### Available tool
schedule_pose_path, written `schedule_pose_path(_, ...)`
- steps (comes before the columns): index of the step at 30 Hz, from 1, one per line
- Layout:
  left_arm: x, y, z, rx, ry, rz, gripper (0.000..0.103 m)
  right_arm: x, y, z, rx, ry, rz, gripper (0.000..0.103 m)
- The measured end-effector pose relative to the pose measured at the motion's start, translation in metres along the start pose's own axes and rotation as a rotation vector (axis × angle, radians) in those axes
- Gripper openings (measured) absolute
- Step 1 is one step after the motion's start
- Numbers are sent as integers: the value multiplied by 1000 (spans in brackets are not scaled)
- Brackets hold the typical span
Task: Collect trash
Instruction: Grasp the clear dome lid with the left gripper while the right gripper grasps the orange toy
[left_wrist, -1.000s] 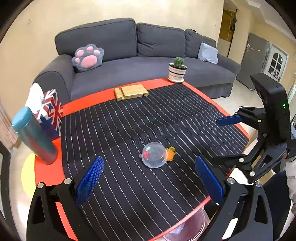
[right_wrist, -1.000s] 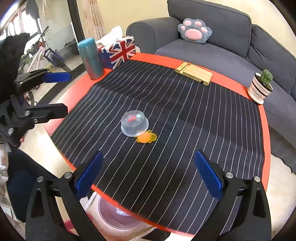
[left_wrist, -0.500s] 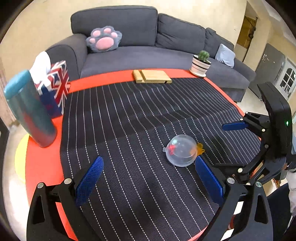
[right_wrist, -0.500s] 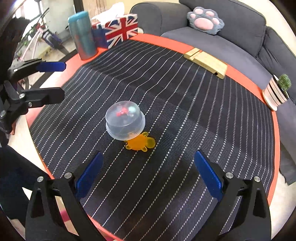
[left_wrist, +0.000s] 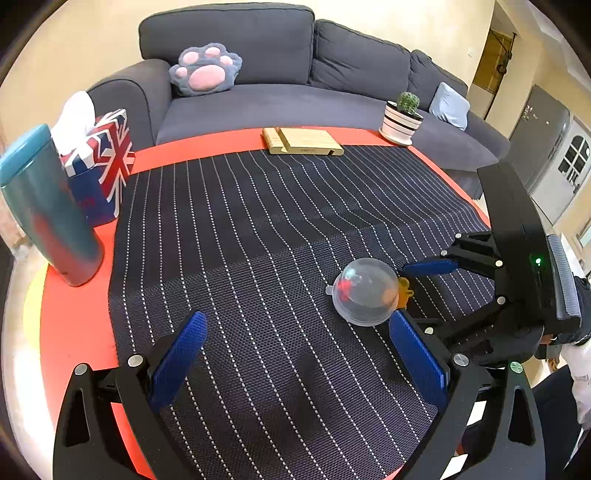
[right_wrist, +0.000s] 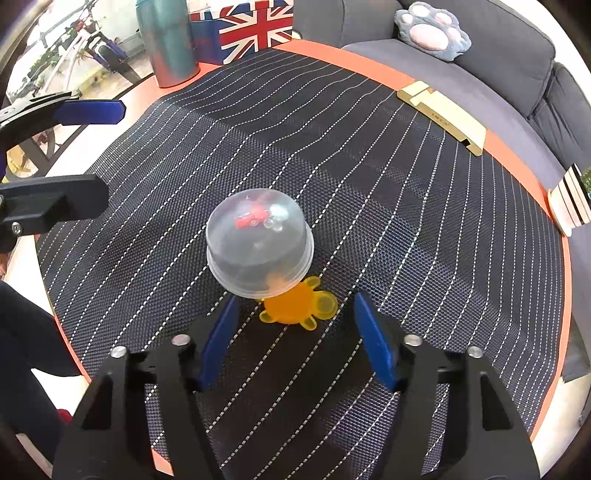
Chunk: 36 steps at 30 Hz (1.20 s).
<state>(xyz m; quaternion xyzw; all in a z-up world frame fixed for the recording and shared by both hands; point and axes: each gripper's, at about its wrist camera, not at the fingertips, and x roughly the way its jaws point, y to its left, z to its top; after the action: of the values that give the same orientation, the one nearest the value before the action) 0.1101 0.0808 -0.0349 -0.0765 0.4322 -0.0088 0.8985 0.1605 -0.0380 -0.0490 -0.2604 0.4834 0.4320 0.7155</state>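
An upturned clear plastic dome cup (right_wrist: 258, 243) with small red bits inside stands on the dark striped mat (right_wrist: 406, 240). An orange bear-shaped piece (right_wrist: 297, 304) lies flat against its near edge. My right gripper (right_wrist: 294, 301) is low over the mat, its jaws closing. The orange piece lies between the blue pads (right_wrist: 218, 339), which do not touch it. My left gripper (left_wrist: 297, 321) hangs open and empty, with the dome cup (left_wrist: 364, 297) just beyond its right fingertip. The orange piece (left_wrist: 403, 291) peeks out behind the dome.
A teal tumbler (left_wrist: 48, 210) and a Union Jack tissue box (left_wrist: 99, 166) stand at the left rim of the red table (left_wrist: 74, 314). A wooden stand (left_wrist: 303, 140) and a potted cactus (left_wrist: 402, 118) sit at the far edge. A grey sofa (left_wrist: 295, 99) lies behind.
My right gripper has come down close to the dome and the orange piece, and its jaws have narrowed. The left gripper sank and shifted, so the dome now sits by its right finger.
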Motion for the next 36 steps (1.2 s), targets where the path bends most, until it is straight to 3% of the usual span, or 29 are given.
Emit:
schedule_pose_path(3,-1,2,-1,-4,-3,2,95,-1,1,0,4,1,12,45)
schedule_pose_path(23,13,-21,12,59,-16,4,95,-32,-17,-19,81,-23,25,44)
schedule_pose_path(36,53,-50,24,167,73,-18,95,-46,-44,-33,148,-32,20,45)
